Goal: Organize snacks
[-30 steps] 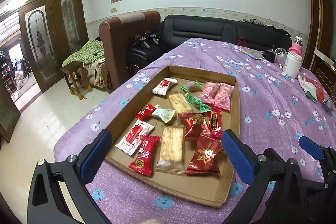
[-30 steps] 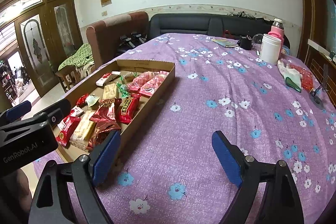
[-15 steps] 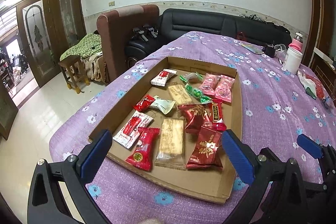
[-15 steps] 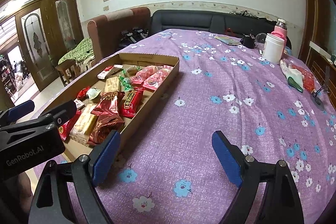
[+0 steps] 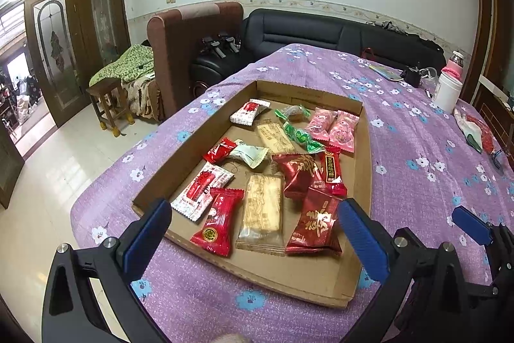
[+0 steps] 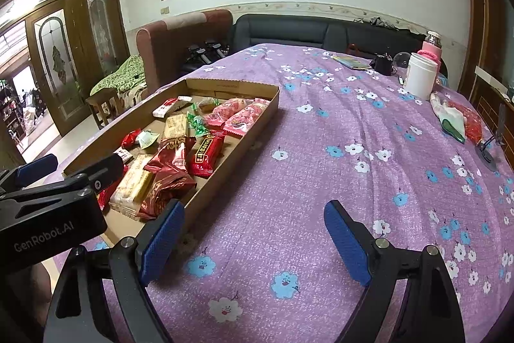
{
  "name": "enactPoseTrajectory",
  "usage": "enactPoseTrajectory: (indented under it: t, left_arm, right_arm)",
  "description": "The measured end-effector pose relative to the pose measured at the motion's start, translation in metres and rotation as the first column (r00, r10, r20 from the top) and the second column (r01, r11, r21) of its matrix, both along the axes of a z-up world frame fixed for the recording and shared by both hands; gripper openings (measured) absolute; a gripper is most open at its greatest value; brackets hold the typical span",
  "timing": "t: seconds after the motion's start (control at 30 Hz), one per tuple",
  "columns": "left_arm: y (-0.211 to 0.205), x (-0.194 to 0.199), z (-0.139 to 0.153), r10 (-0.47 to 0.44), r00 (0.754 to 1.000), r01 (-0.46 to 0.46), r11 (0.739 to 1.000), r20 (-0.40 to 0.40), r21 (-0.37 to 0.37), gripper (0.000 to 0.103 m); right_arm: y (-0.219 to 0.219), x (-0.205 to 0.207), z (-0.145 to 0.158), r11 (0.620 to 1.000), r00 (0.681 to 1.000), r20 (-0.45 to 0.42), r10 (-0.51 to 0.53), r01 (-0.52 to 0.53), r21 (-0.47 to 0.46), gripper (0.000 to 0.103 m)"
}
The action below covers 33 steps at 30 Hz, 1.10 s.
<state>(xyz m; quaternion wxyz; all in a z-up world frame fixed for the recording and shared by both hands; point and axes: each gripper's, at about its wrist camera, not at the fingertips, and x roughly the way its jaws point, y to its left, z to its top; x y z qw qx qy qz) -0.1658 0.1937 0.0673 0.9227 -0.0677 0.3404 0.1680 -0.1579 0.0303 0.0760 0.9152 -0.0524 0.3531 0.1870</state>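
A shallow cardboard tray (image 5: 305, 275) lies on the purple flowered cloth and holds several wrapped snacks. Among them are a red packet (image 5: 217, 224), a beige biscuit pack (image 5: 261, 211), a dark red pouch (image 5: 316, 222), pink packs (image 5: 343, 130) and green candies (image 5: 300, 137). My left gripper (image 5: 255, 237) hovers open over the tray's near end with nothing between its fingers. My right gripper (image 6: 253, 240) stands open above bare cloth, just right of the tray (image 6: 244, 150). The left gripper's body (image 6: 48, 204) shows in the right wrist view.
A white jar (image 6: 419, 74) and a pink bottle (image 6: 432, 45) stand at the far right of the table. A black object (image 6: 384, 65) and a flat booklet (image 6: 351, 61) lie near them. A red and white bag (image 6: 456, 118) lies by the right edge. Armchair, sofa and stool stand beyond the table.
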Motion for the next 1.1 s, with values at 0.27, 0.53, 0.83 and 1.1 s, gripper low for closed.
enactPoseTrajectory:
  t: [0.27,0.53,0.83,1.1]
  left_arm:
    - [0.004,-0.002,-0.003,0.004,1.0,-0.004,1.0,-0.003,-0.024,0.103]
    - [0.008,-0.005,-0.003,-0.004,1.0,0.005,0.998,0.008,-0.06,0.103]
    - [0.016,-0.009,-0.005,0.006,1.0,-0.005,0.996,0.008,-0.084,0.103]
    - [0.021,-0.013,-0.005,0.007,1.0,-0.006,0.996,0.008,-0.091,0.103]
  right_arm:
    - [0.007,-0.005,0.0,1.0,1.0,0.009,0.017,-0.017,-0.02,0.091]
    - [0.014,-0.01,0.0,0.999,0.999,0.016,0.033,-0.033,-0.035,0.092]
    - [0.023,-0.016,0.001,0.997,0.999,0.019,0.048,-0.047,-0.054,0.092]
    - [0.035,-0.025,0.003,0.994,0.996,0.037,0.079,-0.075,-0.079,0.092]
